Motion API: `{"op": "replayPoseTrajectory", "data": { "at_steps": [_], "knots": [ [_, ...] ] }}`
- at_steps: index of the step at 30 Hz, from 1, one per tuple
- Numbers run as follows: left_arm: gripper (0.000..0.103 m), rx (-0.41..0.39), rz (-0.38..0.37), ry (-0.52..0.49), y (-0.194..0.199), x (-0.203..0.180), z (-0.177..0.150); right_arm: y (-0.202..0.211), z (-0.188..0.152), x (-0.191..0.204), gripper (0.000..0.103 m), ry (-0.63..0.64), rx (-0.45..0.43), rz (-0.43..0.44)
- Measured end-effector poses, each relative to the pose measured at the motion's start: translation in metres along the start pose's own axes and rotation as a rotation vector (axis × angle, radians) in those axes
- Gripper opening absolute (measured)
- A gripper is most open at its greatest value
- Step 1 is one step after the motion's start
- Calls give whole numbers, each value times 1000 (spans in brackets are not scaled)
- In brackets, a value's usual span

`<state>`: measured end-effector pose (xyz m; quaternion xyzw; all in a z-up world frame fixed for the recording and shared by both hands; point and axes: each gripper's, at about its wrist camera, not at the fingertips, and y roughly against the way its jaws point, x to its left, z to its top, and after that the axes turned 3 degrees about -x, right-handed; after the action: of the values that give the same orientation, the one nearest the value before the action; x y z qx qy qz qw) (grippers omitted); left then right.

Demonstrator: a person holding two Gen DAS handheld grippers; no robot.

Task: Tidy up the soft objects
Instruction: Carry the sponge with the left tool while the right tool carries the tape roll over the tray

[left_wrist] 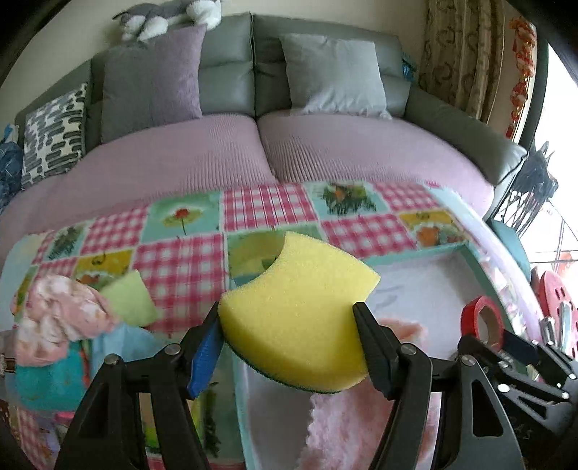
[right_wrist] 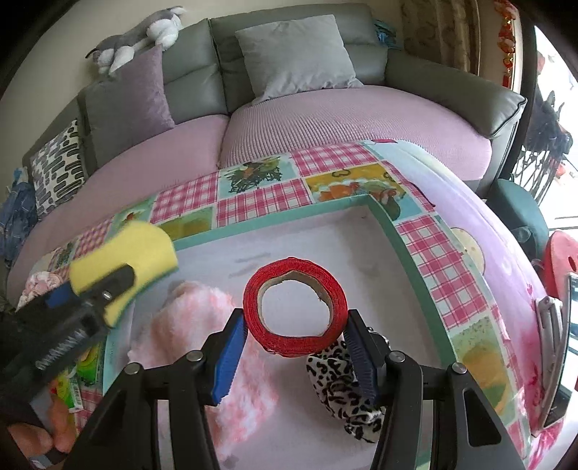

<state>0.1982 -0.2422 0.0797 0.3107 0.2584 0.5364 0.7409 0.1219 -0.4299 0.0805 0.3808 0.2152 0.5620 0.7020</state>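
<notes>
My left gripper is shut on a yellow sponge with a green underside, held above the left edge of a teal-rimmed box; sponge and gripper also show in the right wrist view. My right gripper is shut on a red tape roll, held over the box; the roll shows in the left wrist view too. Inside the box lie a fluffy pink cloth and a leopard-print cloth. On the table to the left lie a pink crumpled cloth and a pale green sponge.
The table carries a patchwork checked cloth. Behind it stands a grey sofa with a pink cover, cushions and a plush toy. A red round object and metal parts stand at the right edge.
</notes>
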Motion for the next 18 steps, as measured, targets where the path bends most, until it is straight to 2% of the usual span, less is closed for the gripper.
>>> {"op": "replayPoseTrajectory", "data": {
  "at_steps": [5, 18],
  "knots": [
    [70, 70, -11, 26, -24, 1, -12, -15, -6, 2, 58, 9, 36, -9],
    [71, 116, -50, 78, -35, 8, -18, -21, -11, 8, 58, 41, 62, -43]
  ]
}}
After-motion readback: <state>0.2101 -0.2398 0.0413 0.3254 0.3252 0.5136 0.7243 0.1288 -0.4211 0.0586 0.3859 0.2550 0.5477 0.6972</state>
